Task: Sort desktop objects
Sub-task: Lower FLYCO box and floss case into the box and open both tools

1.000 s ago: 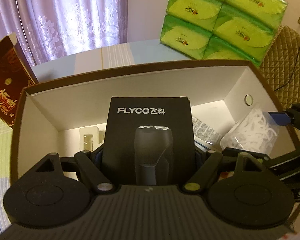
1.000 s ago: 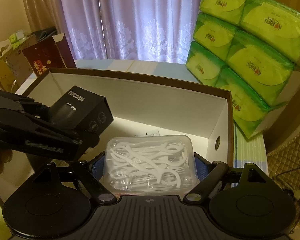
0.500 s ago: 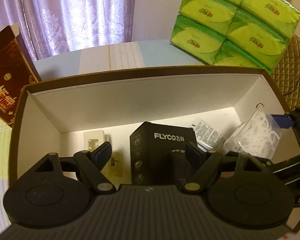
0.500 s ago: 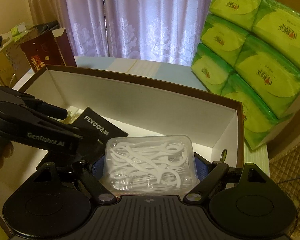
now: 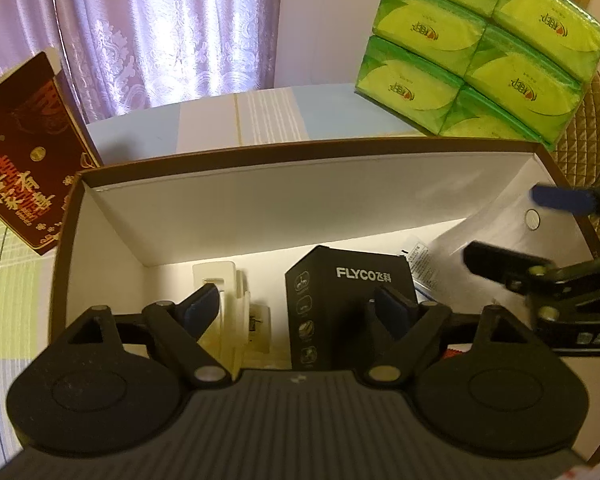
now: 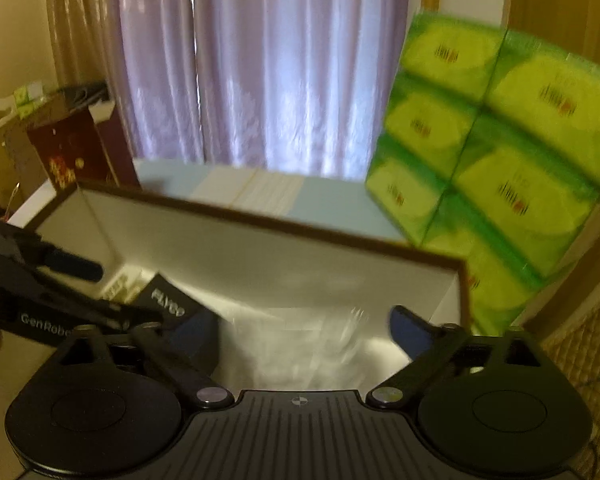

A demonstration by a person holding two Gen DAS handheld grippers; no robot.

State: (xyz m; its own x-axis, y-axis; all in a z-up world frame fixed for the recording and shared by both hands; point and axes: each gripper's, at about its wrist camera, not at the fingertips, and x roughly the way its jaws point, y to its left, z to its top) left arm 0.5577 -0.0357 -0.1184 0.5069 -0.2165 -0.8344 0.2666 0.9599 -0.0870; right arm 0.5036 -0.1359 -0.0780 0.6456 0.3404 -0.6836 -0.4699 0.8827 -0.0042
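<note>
The left gripper [image 5: 298,304] is being held low over the open cardboard box [image 5: 300,196], its jaws spread wide and gripping nothing. The black shaver box [image 5: 340,304] is seen standing on the floor of the cardboard box, under the right-hand side of the gap between those jaws; the right finger pad [image 5: 392,310] is overlapping the shaver box's front face in the left wrist view, though contact cannot be judged. A cream plastic part [image 5: 228,284] is lying on the floor just beside the left finger pad [image 5: 204,306], to the left of the shaver box. A printed packet [image 5: 420,256] is lying behind the shaver box toward the right wall.

The right gripper [image 6: 304,332] is being held over the right end of the cardboard box [image 6: 260,248], its jaws also wide apart and empty. Between and below them only a blurred, pale, glossy shape [image 6: 312,344] is being shown; what it is cannot be told from this smeared view. The shaver box [image 6: 168,302] is lying to the left of these jaws, outside the gap, under the left gripper [image 6: 72,268].

Stacked green tissue packs [image 5: 480,48] are standing on the table behind the cardboard box, and a dark red carton [image 5: 24,156] is standing beside its left corner.
</note>
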